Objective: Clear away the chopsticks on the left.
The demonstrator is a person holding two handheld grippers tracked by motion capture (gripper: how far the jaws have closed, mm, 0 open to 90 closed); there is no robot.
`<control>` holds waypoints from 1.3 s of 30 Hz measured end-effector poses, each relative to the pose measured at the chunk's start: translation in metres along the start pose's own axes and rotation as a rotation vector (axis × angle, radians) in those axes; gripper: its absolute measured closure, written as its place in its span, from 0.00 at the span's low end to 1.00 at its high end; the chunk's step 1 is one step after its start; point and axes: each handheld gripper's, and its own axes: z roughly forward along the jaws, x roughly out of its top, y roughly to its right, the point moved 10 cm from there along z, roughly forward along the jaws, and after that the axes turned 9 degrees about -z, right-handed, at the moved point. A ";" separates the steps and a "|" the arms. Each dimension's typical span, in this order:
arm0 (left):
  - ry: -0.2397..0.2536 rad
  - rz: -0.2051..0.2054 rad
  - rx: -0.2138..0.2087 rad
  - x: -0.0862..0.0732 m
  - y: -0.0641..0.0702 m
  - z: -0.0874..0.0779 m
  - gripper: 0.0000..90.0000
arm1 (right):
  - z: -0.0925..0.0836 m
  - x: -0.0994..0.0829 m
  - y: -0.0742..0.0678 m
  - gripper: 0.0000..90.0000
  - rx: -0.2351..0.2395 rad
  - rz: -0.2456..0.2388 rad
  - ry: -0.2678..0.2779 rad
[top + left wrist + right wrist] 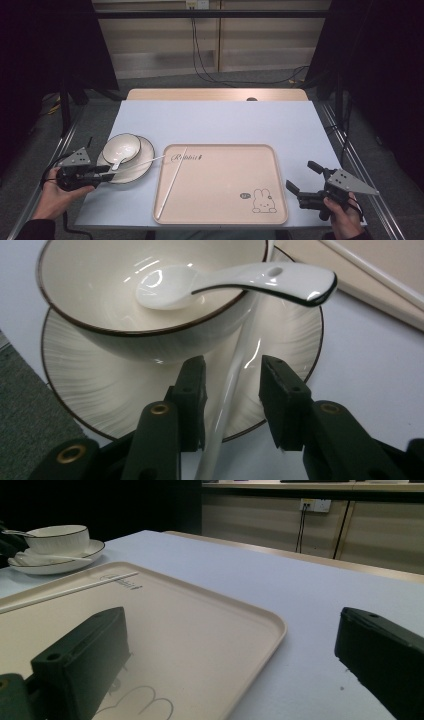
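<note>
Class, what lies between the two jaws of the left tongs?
In the left gripper view, a white chopstick runs between them, resting on the plate.

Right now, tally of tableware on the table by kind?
Trays: 1
Plates: 1
Bowls: 1
Spoons: 1
Chopsticks: 2, one on the plate between the left gripper's open jaws, one lying on the tray
Total: 6

Beyond the table point(215, 120) we see grey floor point(165, 82), pale wall panels point(160, 45) with black cables point(200, 55) hanging, and perhaps dark curtains point(45, 45) either side.
</note>
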 end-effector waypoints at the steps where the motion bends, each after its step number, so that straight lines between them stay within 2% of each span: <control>1: -0.011 0.003 -0.006 0.000 0.002 0.002 0.70 | 0.000 0.000 0.000 0.01 0.001 0.001 0.000; 3: -0.020 0.021 -0.011 0.001 0.003 0.006 0.73 | 0.000 0.000 0.000 0.00 0.001 0.001 -0.002; 7: -0.056 0.032 -0.025 0.001 0.006 0.014 0.76 | 0.001 -0.001 0.001 0.00 -0.002 0.001 -0.009; 9: -0.071 0.047 -0.019 0.000 0.007 0.018 0.77 | 0.000 -0.001 0.000 0.00 -0.001 0.004 -0.007; 10: -0.078 0.047 -0.022 0.000 0.007 0.021 0.78 | 0.000 -0.001 0.001 0.00 -0.002 -0.008 -0.004; 14: -0.086 0.019 -0.005 0.002 0.008 0.024 0.84 | 0.001 -0.002 -0.001 0.00 0.009 -0.007 -0.013; 15: -0.077 0.015 -0.030 0.003 0.010 0.025 0.85 | 0.000 -0.001 -0.001 0.01 0.005 -0.004 -0.011; 18: -0.085 0.019 -0.044 0.003 0.014 0.026 0.90 | 0.000 -0.001 -0.001 0.01 0.003 -0.006 -0.009; 20: -0.093 0.023 -0.039 0.002 0.014 0.025 0.93 | 0.000 -0.001 -0.001 0.00 0.006 -0.004 -0.011; 21: -0.093 0.023 -0.056 0.002 0.016 0.025 0.93 | 0.000 -0.001 -0.001 0.00 0.002 -0.004 -0.010; 25: -0.103 0.011 -0.065 0.001 0.017 0.024 0.94 | 0.000 -0.002 -0.001 0.00 0.004 -0.004 -0.013; 27: -0.101 -0.010 -0.076 0.001 0.019 0.024 0.94 | 0.000 -0.001 -0.001 0.00 0.004 -0.003 -0.012; 29: -0.099 -0.013 -0.075 0.001 0.019 0.024 0.94 | 0.000 -0.001 -0.001 0.00 0.002 -0.003 -0.012; 30: -0.092 -0.032 -0.083 0.002 0.021 0.023 0.94 | 0.000 -0.001 -0.001 0.00 0.002 -0.002 -0.012; 32: -0.086 -0.033 -0.080 0.003 0.021 0.021 0.94 | 0.000 -0.002 -0.001 0.00 0.003 -0.004 -0.012; 34: -0.081 -0.051 -0.084 0.005 0.022 0.020 0.94 | 0.000 -0.001 -0.001 0.00 0.005 -0.003 -0.012; 37: -0.071 -0.060 -0.091 0.007 0.025 0.018 0.94 | 0.000 -0.001 -0.001 0.00 0.003 -0.002 -0.012; 38: -0.067 -0.054 -0.081 0.007 0.024 0.017 0.94 | 0.000 -0.001 -0.001 0.00 0.002 -0.002 -0.011; 39: -0.066 -0.067 -0.093 0.007 0.027 0.017 0.94 | 0.000 -0.001 -0.001 0.00 0.001 0.003 -0.010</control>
